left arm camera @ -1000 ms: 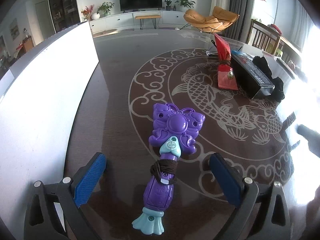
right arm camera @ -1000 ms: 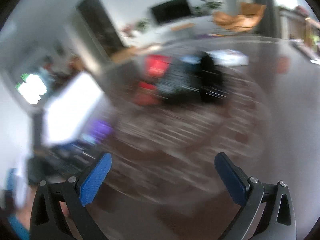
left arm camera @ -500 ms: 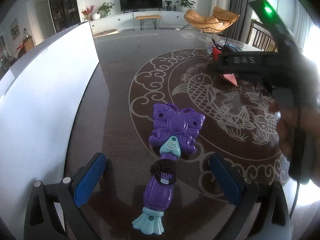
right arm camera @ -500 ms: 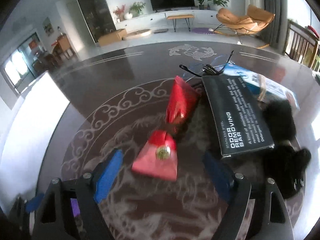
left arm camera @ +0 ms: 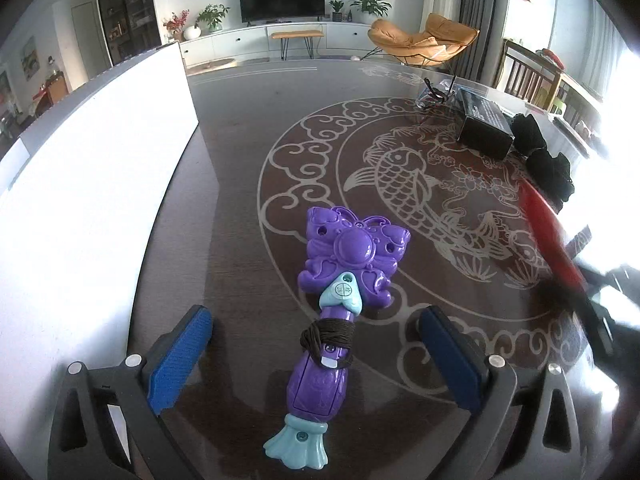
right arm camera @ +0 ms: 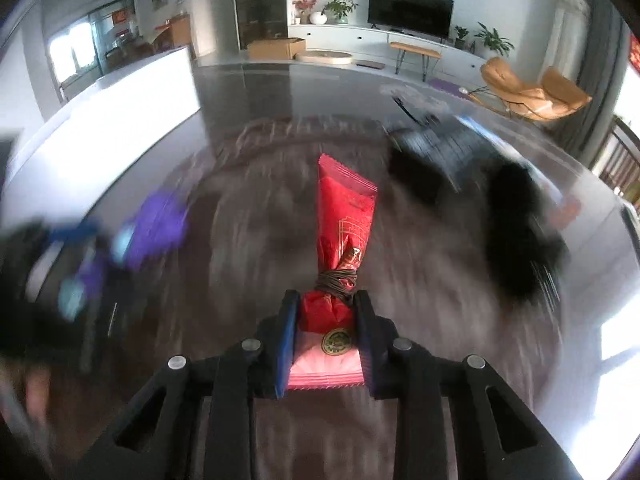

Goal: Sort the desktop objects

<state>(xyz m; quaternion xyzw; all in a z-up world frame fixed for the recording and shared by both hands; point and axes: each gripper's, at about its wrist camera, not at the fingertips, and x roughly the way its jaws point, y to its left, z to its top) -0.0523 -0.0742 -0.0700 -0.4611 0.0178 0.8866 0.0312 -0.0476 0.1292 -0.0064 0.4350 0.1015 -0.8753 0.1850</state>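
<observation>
Red packet [right arm camera: 345, 240], tied at its waist with brown cord, sits clamped between the closed jaws of the right gripper [right arm camera: 326, 332], lifted clear of the dark carp-patterned table [left arm camera: 248, 152]; in the left wrist view it shows only as a red streak at 3 o'clock. The left gripper [left arm camera: 316, 356] hangs wide open, its blue pads straddling the purple butterfly wand [left arm camera: 340, 304], which lies flat pointing toward 12 o'clock, untouched. A black box [left arm camera: 484, 128] and black fabric [left arm camera: 546, 160] wait at 2 o'clock, a white bin wall [left arm camera: 92, 184] at 9 o'clock. The grip looks to fall on the packet's soft lower end, so a fast swing could let it pivot or slip free. The blurred right view suggests speed, and the two grippers are near enough to clash over the wand.
</observation>
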